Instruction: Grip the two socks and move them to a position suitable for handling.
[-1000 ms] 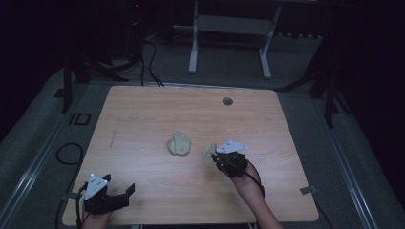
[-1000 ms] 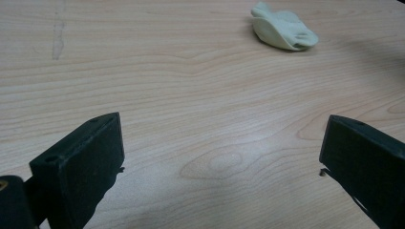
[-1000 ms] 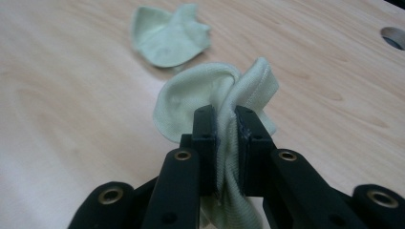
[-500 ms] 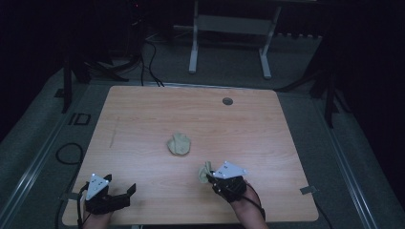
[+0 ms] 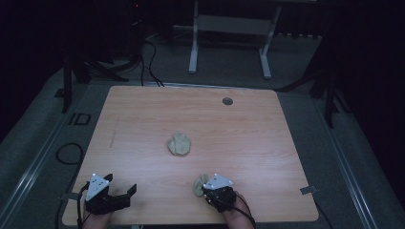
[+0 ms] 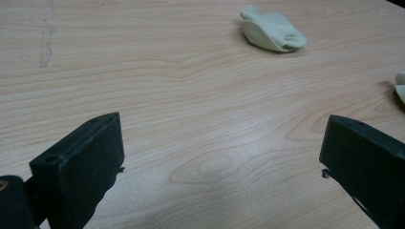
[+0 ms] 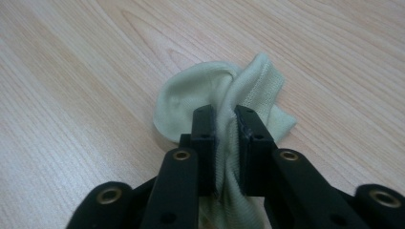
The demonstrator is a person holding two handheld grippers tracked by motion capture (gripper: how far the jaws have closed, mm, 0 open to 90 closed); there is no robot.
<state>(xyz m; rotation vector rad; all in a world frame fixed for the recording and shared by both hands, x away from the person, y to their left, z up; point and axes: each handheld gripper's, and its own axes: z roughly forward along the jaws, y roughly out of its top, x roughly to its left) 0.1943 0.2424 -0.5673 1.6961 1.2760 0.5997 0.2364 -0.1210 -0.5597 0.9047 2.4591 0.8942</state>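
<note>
Near the table's (image 5: 143, 119) front edge, to the right of its middle, the right gripper (image 5: 206, 187) is clenched on a pale green sock (image 7: 224, 90). In the right gripper view its two black jaws stand close together with a fold of the knitted fabric pinched between them; the rest of the sock bunches out beyond the jaw tips and rests on the wood. From the high view that sock (image 5: 198, 185) shows as a small pale lump at the gripper's left side, close to the front edge, with the person's right hand (image 5: 234, 214) coming in from below, behind the gripper's grey plate.

Farther up the table from the held sock, about at the table's centre, lies a second pale green sock (image 5: 179, 143), crumpled and apart from both grippers. In the left gripper view it (image 6: 272, 32) lies well ahead on the wood, and a bit of the held sock (image 6: 400, 83) peeks in at the right edge.

To the left of the held sock, at the table's front left corner, the left gripper (image 5: 119, 193) sits released: its jaws stand wide apart with only bare wood between them.

Beyond the second sock, near the table's far edge, a small dark round disc (image 5: 228, 101) is set in the tabletop.
</note>
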